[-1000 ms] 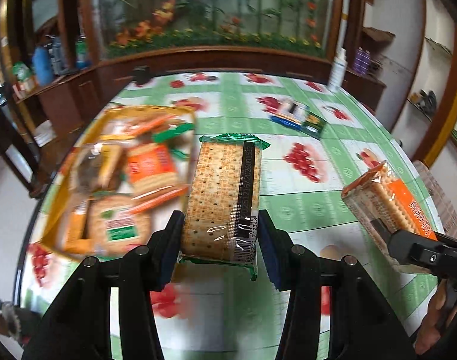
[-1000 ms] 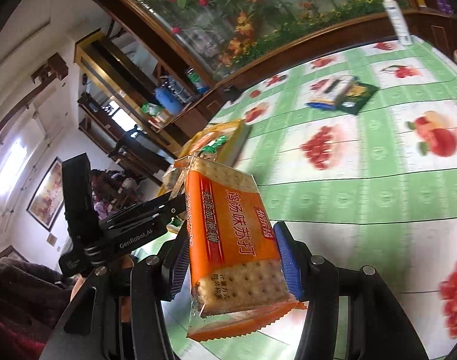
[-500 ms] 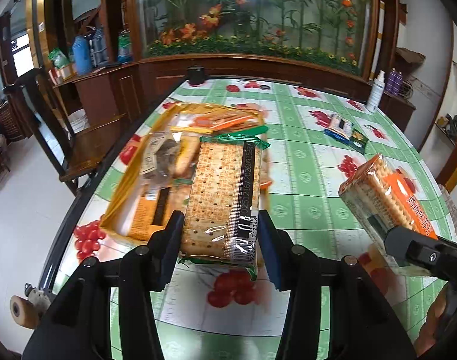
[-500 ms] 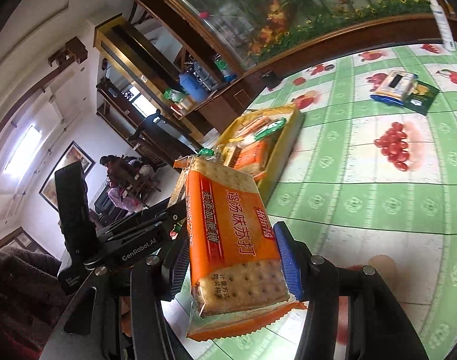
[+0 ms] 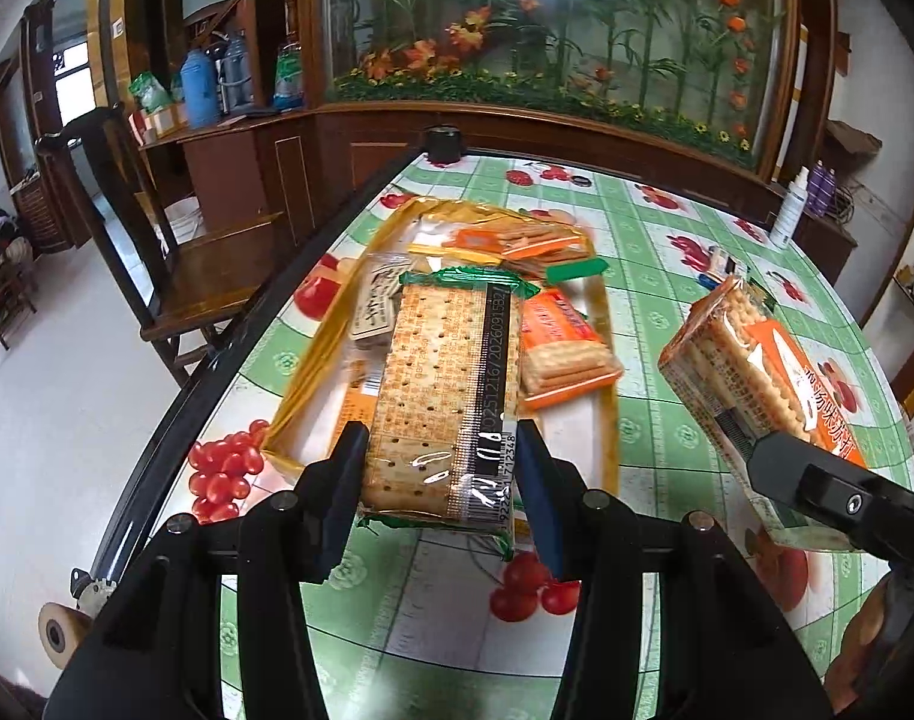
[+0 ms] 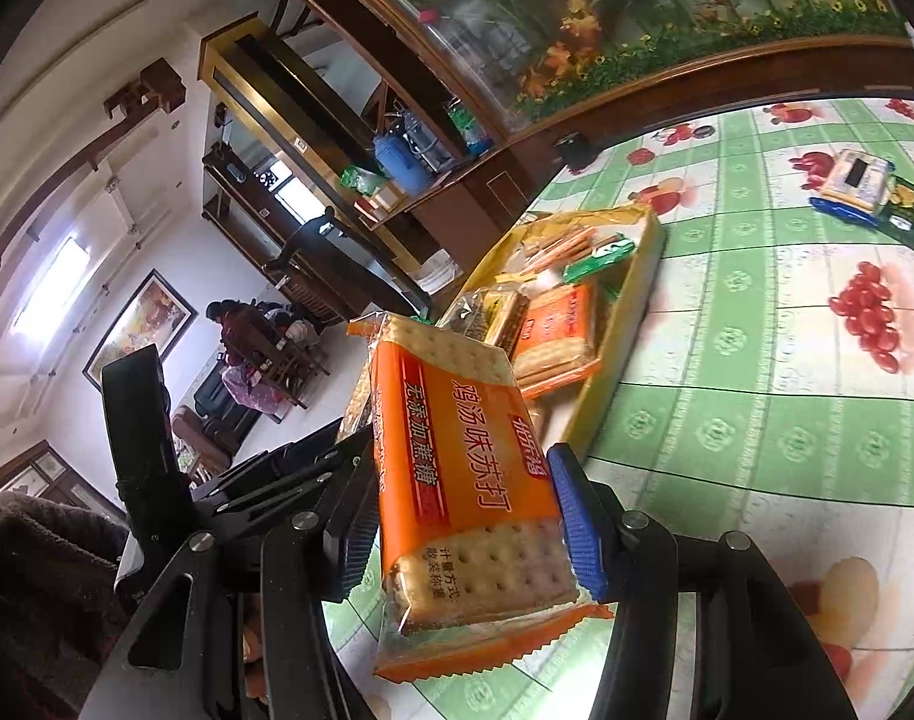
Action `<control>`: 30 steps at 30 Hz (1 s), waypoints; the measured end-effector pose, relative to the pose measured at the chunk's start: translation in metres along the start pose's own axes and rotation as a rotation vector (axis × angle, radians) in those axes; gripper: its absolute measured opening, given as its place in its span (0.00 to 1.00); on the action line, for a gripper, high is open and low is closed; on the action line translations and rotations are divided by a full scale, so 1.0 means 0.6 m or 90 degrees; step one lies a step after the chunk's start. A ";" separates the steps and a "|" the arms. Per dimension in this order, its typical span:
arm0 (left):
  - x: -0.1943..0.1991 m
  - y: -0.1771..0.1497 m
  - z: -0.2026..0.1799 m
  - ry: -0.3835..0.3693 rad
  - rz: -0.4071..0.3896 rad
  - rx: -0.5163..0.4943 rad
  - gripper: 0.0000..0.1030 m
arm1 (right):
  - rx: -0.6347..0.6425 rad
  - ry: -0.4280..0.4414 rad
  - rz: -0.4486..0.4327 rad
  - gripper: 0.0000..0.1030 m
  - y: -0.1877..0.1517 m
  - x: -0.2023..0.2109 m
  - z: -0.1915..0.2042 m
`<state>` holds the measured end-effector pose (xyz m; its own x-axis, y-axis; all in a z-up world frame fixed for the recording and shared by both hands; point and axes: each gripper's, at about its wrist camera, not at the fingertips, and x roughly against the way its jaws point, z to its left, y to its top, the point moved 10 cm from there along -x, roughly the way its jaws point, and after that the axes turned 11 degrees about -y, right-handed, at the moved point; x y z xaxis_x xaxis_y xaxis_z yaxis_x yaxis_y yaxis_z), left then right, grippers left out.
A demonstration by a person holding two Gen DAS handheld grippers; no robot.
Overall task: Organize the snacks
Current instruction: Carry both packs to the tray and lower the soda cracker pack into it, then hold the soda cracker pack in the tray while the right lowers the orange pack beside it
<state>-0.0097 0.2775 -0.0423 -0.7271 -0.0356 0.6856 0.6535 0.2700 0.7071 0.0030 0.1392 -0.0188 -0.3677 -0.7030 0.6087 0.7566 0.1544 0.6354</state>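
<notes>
**Two cracker packs carried toward the yellow tray**

Nearest to me, the left gripper [image 5: 439, 480] was clamped on a green-edged cracker pack [image 5: 445, 396], its pads pressing the pack's long sides near the close end, so the pack stuck out forward from the jaws and hung above the table [image 5: 667, 312]. Beside it, to its right, the right gripper [image 6: 463, 534] was closed on an orange pack [image 6: 469, 480], gripped low down and tilted up.

Just ahead of the left jaws, and partly under the green pack, lay the tray [image 5: 313, 372], with several packs in it: an orange one [image 5: 565, 348] at its right side and more piled at the far end. The bare floor showed only at the tray's near end, so I judged the green pack ought to be lowered flat there, clear of the near rim, before the jaws let go. The orange pack would do better following after, laid next to it rather than dropped on the heap, so neither gripper crowded the other.

Farther off, two small packets [image 6: 859, 186] waited on the cloth.
</notes>
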 end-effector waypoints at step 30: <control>-0.053 0.042 0.069 0.006 0.013 0.035 0.46 | 0.028 -0.082 -0.008 0.53 0.079 -0.136 0.021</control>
<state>0.0215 0.3256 -0.0534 -0.7119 -0.0381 0.7012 0.6554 0.3225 0.6830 0.0621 0.2124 -0.0324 -0.4451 -0.6108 0.6549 0.7280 0.1790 0.6618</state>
